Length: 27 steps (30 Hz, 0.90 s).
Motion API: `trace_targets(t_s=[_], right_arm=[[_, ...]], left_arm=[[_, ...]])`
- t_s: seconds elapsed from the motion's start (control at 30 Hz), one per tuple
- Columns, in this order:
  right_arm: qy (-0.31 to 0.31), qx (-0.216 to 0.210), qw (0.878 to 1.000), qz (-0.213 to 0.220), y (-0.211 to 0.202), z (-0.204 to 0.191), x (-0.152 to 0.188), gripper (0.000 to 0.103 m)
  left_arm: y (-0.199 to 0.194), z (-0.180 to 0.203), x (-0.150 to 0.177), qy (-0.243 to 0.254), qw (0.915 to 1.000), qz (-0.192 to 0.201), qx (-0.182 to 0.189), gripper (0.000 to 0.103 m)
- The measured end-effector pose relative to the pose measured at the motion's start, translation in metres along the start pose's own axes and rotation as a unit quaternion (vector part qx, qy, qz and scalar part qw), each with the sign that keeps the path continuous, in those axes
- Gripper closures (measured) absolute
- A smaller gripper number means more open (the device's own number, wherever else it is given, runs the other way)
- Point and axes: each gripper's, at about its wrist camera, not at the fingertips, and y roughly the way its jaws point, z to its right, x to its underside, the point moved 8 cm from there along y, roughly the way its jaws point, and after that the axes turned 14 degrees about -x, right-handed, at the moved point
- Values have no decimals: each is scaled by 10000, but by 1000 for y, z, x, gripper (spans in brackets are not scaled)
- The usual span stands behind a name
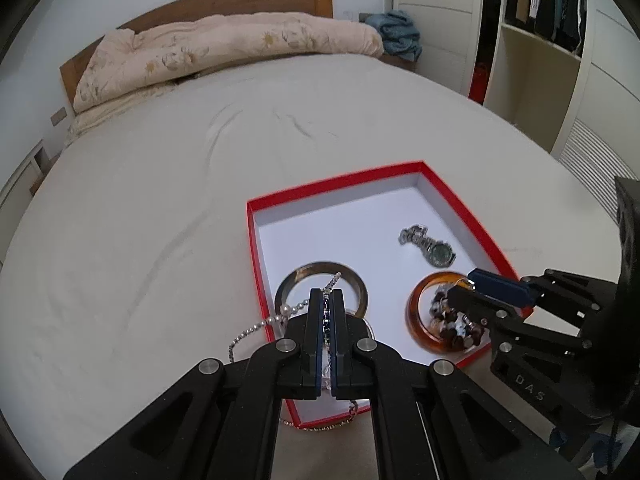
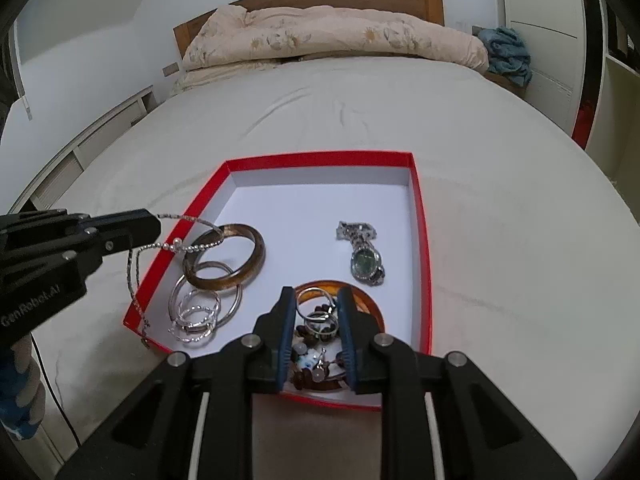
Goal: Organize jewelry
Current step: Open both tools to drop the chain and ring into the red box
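A red box (image 1: 332, 186) (image 2: 320, 158) with a white floor lies on the bed. My left gripper (image 1: 327, 294) (image 2: 157, 222) is shut on a silver chain necklace (image 1: 256, 326) (image 2: 192, 246), which hangs over the box's left rim and a brown bangle (image 1: 320, 270) (image 2: 256, 252). My right gripper (image 2: 315, 300) (image 1: 466, 286) hovers over an amber bangle (image 2: 372, 304) (image 1: 416, 312) that rings a beaded bracelet (image 2: 316, 372). Its pads press on a thin silver ring (image 2: 308, 291). A metal watch (image 1: 430, 245) (image 2: 362, 254) lies further back in the box.
Several thin silver bangles (image 2: 200, 312) lie in the box's near left corner. The pale bed sheet (image 1: 160, 200) spreads all around, with a folded quilt (image 1: 224, 48) at the wooden headboard. A wardrobe (image 1: 540, 60) stands to the right. A gloved hand (image 2: 20, 380) shows at the left edge.
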Motion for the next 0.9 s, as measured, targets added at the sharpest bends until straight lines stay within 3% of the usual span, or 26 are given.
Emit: trace_targets(t_s=[0.3, 0.4, 0.53, 0.7, 0.9], right_arm=[[57, 65, 9998, -156, 3, 3, 9, 82], [91, 86, 9998, -152, 1, 4, 10, 73], [78, 89, 9998, -161, -3, 3, 10, 72], [99, 101, 9998, -116, -11, 0, 7, 72], [73, 130, 9999, -32, -32, -15, 5, 71]], left_arm=[[17, 1, 13, 17, 9996, -275, -75, 100], [18, 0, 15, 15, 9995, -314, -91, 100], [17, 1, 18, 7, 9993, -380, -57, 92], [9, -2, 18, -25, 9993, -377, -55, 89], [-20, -14, 17, -99, 9995, -260, -158, 79]])
